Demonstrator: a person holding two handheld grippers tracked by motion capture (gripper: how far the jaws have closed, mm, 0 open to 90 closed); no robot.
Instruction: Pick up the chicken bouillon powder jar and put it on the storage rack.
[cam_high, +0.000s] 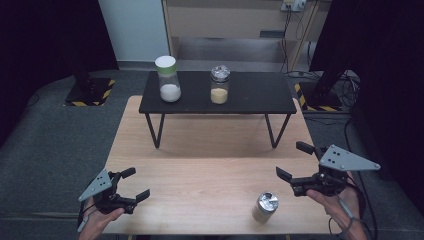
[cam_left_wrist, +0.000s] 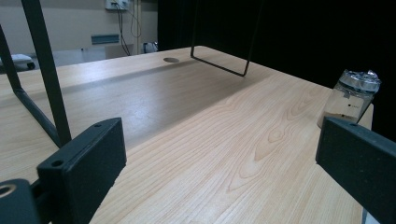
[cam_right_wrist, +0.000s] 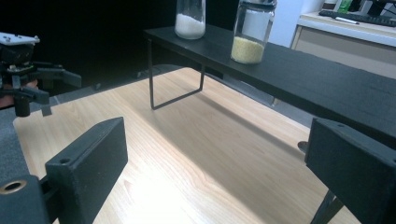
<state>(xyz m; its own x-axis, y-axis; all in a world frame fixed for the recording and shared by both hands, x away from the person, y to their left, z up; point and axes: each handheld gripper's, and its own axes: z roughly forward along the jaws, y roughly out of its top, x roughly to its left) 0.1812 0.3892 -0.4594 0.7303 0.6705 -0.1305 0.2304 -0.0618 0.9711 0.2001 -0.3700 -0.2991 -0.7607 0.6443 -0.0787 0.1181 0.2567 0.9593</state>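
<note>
Currently, both tools are held low over the near edge of the wooden desk (cam_high: 210, 175), each with its jaws spread and nothing between them. The left tool (cam_high: 134, 184) is kept at the near left corner, angled inward, so that in the left gripper view the small silver-lidded jar (cam_left_wrist: 351, 97) is framed just past its right jaw. That jar (cam_high: 264, 207) is stood upright near the front edge, right of centre, and the right tool (cam_high: 294, 161) is placed just beside it, a little farther back and to its right, with the jaws pointed across the desk rather than at the jar. Judged from this, the jar is the thing about to be approached, and the wide jaws are likely kept ready for its body. Farther back, a black raised shelf (cam_high: 250, 105) is set across the desk, and on it are stood a white-lidded jar (cam_high: 168, 79) of white powder and a glass jar (cam_high: 219, 85) of yellow grains, well apart from both tools.
</note>
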